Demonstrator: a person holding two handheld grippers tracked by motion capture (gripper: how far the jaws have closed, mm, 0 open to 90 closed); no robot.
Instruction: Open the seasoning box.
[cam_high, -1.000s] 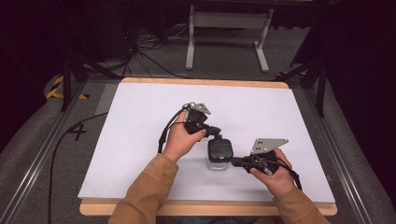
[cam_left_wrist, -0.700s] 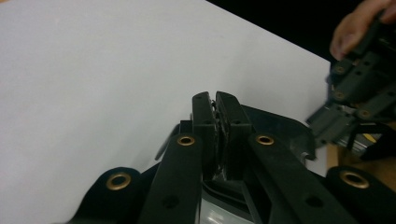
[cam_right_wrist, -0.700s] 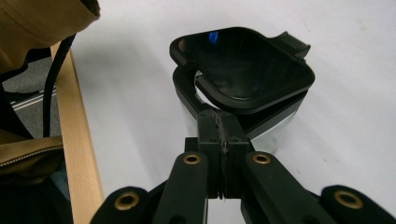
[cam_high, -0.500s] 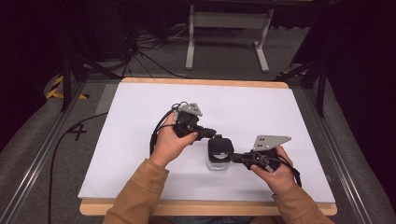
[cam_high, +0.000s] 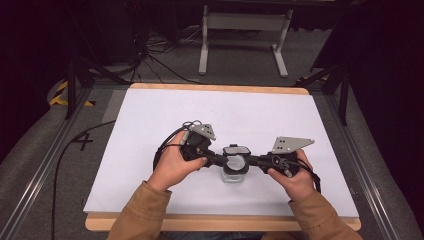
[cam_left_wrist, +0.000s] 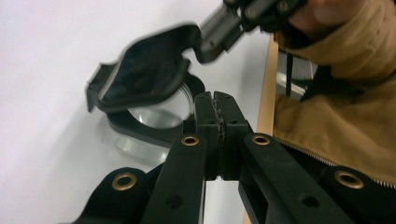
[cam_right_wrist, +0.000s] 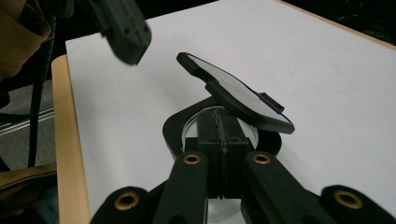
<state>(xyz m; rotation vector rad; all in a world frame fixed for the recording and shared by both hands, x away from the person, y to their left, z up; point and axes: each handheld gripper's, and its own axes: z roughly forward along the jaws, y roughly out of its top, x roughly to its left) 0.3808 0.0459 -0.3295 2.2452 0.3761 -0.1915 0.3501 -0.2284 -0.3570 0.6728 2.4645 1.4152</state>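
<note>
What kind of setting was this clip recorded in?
Likely a lab or recording studio: a white-topped wooden table on grey carpet, loose black cables on the floor, a grey metal stand behind, dark surroundings.

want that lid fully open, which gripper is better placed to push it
The right gripper, probably: its tip meets the raised black lid of the clear jar; left gripper's shut jaws sit lower.

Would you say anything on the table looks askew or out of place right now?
Only the black lid: it sits tilted up over the clear container instead of flat on its black rim. No spill or damage shows on the white tabletop.
</note>
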